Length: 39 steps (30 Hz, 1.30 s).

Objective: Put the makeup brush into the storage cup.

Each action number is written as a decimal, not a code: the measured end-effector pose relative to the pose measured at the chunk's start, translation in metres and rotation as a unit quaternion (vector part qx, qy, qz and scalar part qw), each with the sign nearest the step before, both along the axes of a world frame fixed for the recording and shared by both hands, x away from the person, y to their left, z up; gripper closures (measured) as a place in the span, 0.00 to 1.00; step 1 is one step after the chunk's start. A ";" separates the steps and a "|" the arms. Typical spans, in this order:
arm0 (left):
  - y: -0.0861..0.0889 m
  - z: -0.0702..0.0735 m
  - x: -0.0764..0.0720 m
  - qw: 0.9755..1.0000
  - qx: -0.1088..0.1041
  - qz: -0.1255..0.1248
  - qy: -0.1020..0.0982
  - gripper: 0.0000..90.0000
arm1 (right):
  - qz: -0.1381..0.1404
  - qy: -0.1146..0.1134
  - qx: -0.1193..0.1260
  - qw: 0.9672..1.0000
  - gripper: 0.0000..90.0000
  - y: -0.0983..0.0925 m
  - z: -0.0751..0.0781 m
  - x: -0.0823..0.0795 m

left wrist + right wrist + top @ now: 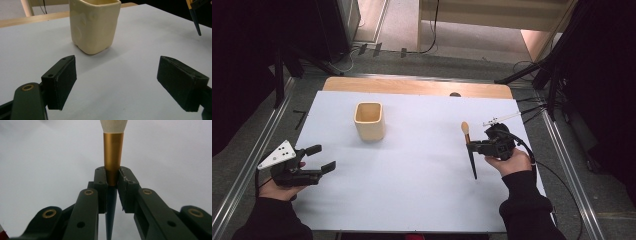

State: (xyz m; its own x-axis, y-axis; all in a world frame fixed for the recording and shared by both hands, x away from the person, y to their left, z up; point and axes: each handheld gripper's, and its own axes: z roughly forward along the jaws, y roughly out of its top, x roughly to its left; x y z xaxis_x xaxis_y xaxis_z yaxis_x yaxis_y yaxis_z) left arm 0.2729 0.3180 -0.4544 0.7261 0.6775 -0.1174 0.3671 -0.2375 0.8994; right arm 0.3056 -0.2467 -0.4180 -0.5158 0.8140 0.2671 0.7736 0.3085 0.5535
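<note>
Now | done: brush (469, 148) pinched at ferrule by right gripper (472, 146) fingers, lifted near worktop's right edge | left: carry to cup (369, 120), mid-worktop toward far edge | left gripper (323, 157) fingers spread, empty

Your bench (412, 86) is a wooden top covered almost wholly by a white sheet (412, 175), and on that sheet a cream square cup (369, 120) stands upright toward its far left.

Black hand-held gripper (324, 158), dark sleeves (524, 207)
</note>
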 end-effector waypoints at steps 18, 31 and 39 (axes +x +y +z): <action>0.000 0.000 0.000 1.000 -0.001 0.000 -0.002 0.19 | -0.008 -0.108 0.067 0.992 0.88 -0.002 0.000 -0.014; 0.000 0.000 0.000 1.000 0.002 -0.002 0.000 0.19 | -0.010 -0.163 0.124 0.979 0.88 0.001 -0.004 -0.023; 0.000 0.000 0.000 1.000 0.001 -0.001 0.000 0.19 | -0.001 -0.184 0.133 0.974 0.88 0.007 -0.004 -0.024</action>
